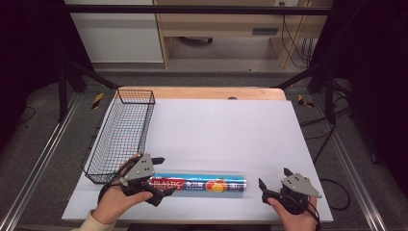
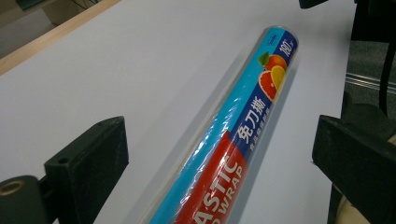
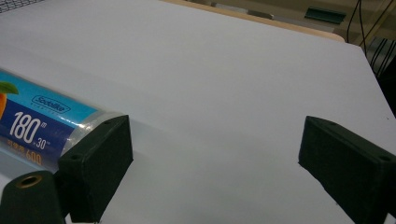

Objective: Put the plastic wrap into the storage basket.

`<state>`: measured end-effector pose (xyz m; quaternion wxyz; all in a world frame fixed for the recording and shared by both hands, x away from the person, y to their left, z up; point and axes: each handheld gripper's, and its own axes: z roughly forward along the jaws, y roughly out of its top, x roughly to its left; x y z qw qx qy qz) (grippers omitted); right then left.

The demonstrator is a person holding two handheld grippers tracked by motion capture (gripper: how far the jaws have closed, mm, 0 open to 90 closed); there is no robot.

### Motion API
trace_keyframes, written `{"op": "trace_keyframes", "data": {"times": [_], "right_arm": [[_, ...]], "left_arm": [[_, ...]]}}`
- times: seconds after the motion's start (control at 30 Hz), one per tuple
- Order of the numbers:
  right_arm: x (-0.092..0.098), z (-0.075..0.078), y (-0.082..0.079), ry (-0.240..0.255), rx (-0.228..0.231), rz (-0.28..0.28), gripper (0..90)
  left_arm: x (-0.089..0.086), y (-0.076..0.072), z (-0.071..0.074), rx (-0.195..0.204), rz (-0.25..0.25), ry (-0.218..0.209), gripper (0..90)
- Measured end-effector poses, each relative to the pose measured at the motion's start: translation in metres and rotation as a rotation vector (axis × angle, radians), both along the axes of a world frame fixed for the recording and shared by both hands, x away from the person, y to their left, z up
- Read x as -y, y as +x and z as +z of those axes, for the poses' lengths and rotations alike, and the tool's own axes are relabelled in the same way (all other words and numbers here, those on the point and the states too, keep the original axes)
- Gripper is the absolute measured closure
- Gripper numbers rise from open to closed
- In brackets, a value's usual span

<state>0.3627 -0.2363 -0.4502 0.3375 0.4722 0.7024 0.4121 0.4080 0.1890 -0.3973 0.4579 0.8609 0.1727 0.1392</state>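
A plastic wrap roll (image 1: 199, 184) with a blue and red label lies on its side near the front edge of the white table (image 1: 221, 130). My left gripper (image 1: 163, 176) is open. Its jaws stand on either side of the roll's left end, and in the left gripper view gaps show between the roll (image 2: 243, 135) and both jaws of the left gripper (image 2: 219, 158). My right gripper (image 1: 274, 177) is open with nothing between its jaws, just right of the roll's right end. In the right gripper view the roll's end (image 3: 42, 126) lies beside the left jaw of the right gripper (image 3: 215, 158).
A black wire basket (image 1: 122, 134) stands along the table's left side, close behind my left hand. A wooden edge (image 1: 207, 93) runs along the back of the table. Dark frame posts and cables stand off the table at both sides.
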Motion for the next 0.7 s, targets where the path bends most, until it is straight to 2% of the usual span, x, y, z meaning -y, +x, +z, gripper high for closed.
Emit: {"op": "trace_keyframes", "data": {"times": [0.13, 0.33, 0.4, 0.47, 0.5, 0.63, 0.67, 0.7], "right_arm": [[0.002, 0.000, -0.001, 0.006, 0.003, -0.008, 10.5], [0.002, 0.000, -0.001, 0.012, -0.001, -0.011, 10.6], [0.002, 0.000, -0.001, 0.012, -0.002, -0.010, 10.7], [0.002, 0.000, -0.001, 0.012, -0.001, -0.008, 10.7], [0.002, 0.000, -0.001, 0.015, -0.004, -0.008, 10.8], [0.003, 0.000, -0.001, 0.017, -0.002, -0.011, 10.8], [0.003, 0.001, -0.002, 0.022, 0.001, -0.012, 10.9], [0.004, 0.000, -0.002, 0.026, -0.003, -0.013, 10.9]], "left_arm": [[0.003, -0.001, 0.000, 0.004, -0.015, 0.007, 3.6], [0.004, -0.002, -0.001, 0.007, -0.021, 0.038, 3.5], [0.004, -0.002, -0.002, 0.013, -0.028, 0.063, 3.5], [0.005, -0.003, -0.003, 0.012, -0.028, 0.065, 3.5], [0.006, -0.003, -0.003, 0.025, -0.032, 0.087, 3.6], [0.010, -0.003, -0.002, 0.062, -0.036, 0.099, 4.4], [0.012, -0.003, -0.002, 0.075, -0.035, 0.113, 4.5], [0.018, -0.001, -0.001, 0.100, -0.043, 0.149, 4.5]]}}
